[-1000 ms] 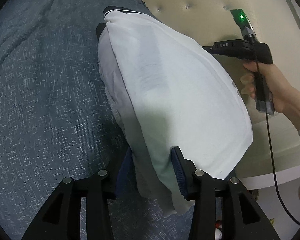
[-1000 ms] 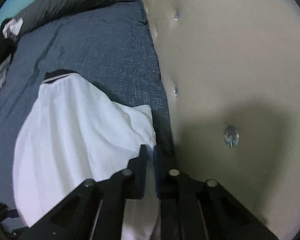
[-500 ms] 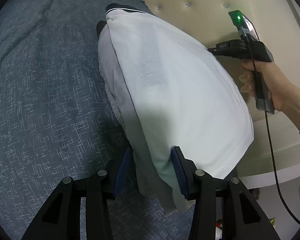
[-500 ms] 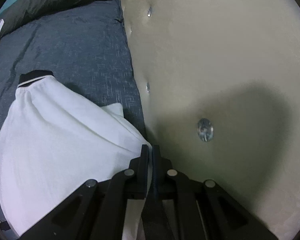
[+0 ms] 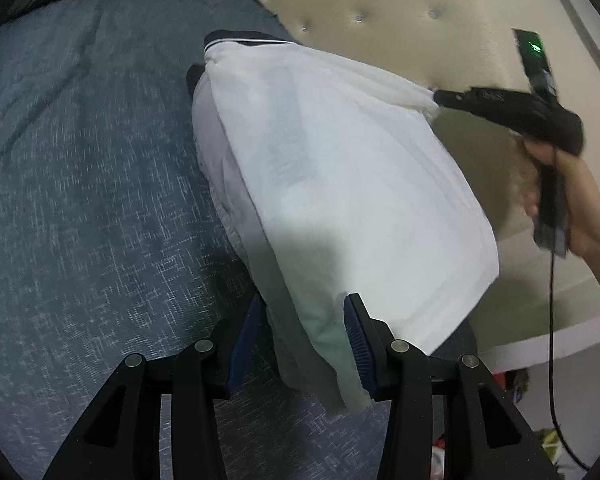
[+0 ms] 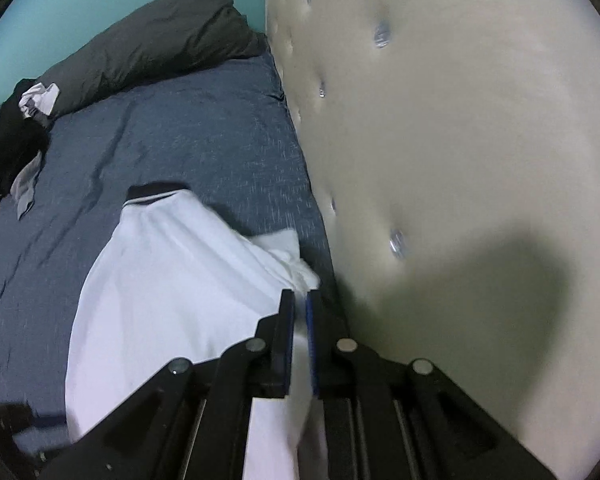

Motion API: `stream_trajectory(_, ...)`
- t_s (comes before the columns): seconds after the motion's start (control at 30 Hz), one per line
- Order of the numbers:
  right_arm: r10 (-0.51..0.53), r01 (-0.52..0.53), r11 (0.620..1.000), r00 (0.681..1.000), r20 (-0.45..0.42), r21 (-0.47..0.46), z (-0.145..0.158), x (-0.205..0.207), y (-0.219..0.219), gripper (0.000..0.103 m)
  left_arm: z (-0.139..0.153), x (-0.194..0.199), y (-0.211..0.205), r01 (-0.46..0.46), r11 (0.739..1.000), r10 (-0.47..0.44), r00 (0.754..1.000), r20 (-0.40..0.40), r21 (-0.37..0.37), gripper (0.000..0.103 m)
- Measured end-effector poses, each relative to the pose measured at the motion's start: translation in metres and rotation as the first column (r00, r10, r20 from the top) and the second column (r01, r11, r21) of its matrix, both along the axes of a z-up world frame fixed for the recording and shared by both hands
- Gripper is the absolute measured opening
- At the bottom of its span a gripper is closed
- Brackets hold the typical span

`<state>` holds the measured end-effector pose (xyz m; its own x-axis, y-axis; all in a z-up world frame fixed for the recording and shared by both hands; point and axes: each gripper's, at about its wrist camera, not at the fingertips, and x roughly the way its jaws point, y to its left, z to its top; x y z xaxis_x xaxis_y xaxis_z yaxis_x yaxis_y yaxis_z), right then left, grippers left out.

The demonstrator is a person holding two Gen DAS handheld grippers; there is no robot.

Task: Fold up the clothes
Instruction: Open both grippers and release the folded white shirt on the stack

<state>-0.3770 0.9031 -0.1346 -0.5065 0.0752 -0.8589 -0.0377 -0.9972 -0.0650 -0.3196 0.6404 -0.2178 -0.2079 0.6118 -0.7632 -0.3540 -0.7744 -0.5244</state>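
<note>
A white shirt (image 5: 340,168) with a dark, white-striped collar (image 5: 244,38) is lifted off a bed (image 5: 80,200) covered in blue-grey speckled fabric, stretched between the two grippers. In the left wrist view the left gripper (image 5: 304,340) sits at the bottom centre of the frame, its blue pads pressing a bunched fold of the shirt's lower edge from both sides, so it is grasping the cloth with the jaws partway apart. From there the shirt runs up and to the right, where the right gripper (image 5: 440,98) pinches a corner of it at the upper right of the frame, held in a person's hand (image 5: 572,196) with a black cable (image 5: 551,320) hanging from the handle (a green light glows on top of the device).

In the right wrist view the right gripper (image 6: 298,320) is at the bottom centre, its jaws clenched almost together on a thin white layer of the shirt (image 6: 172,300), which spreads across the lower left of the frame with the collar (image 6: 156,192) pointing toward the upper left. A cream tufted headboard (image 6: 460,160) fills the right side. At the upper left lie a dark grey duvet (image 6: 148,48) and, at the left edge, a heap of black and white clothes (image 6: 16,128).
</note>
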Motion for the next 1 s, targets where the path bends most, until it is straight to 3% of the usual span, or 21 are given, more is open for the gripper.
stream_trajectory(0.1,0.008,-0.009,0.998,1.0,-0.017,-0.063,0.0,0.031,0.001,0.006,-0.002,-0.004,0.004,0.014,1.0,-0.014,1.0,0.001,-0.009,0.048)
stream_trajectory(0.2,-0.004,0.002,0.998,1.0,-0.027,-0.056,-0.007,0.06,0.0,0.006,-0.006,0.005,0.003,0.022,1.0,-0.022,1.0,0.003,-0.015,0.048)
stream_trajectory(0.4,-0.13,0.123,0.987,0.989,-0.071,-0.099,-0.004,0.058,0.026,0.006,-0.004,0.014,0.0,0.023,1.0,-0.023,1.0,-0.003,-0.018,0.048)
stream_trajectory(0.57,-0.132,0.116,0.985,0.983,-0.127,-0.125,0.021,0.039,0.024,0.006,-0.004,0.01,-0.007,0.005,1.0,-0.005,1.0,-0.004,-0.011,0.048)
stream_trajectory(0.73,-0.056,0.038,0.991,0.989,-0.137,-0.131,0.037,0.005,0.008,0.007,-0.005,0.0,-0.015,-0.024,1.0,0.024,1.0,-0.002,-0.009,0.048)
stream_trajectory(0.8,-0.009,-0.006,0.988,0.995,-0.097,-0.154,0.035,-0.018,-0.001,0.02,-0.006,-0.005,-0.019,-0.037,0.999,0.037,0.999,-0.004,-0.01,0.048)
stream_trajectory(0.87,0.028,-0.037,0.983,0.998,-0.054,-0.18,0.025,-0.048,-0.01,0.027,-0.007,-0.014,-0.025,-0.057,0.998,0.057,0.998,-0.008,-0.014,0.048)
stream_trajectory(1.0,0.075,-0.065,0.97,0.997,0.034,-0.234,0.004,-0.094,-0.025,0.027,-0.008,-0.031,-0.041,-0.103,0.995,0.102,0.995,-0.013,-0.021,0.048)
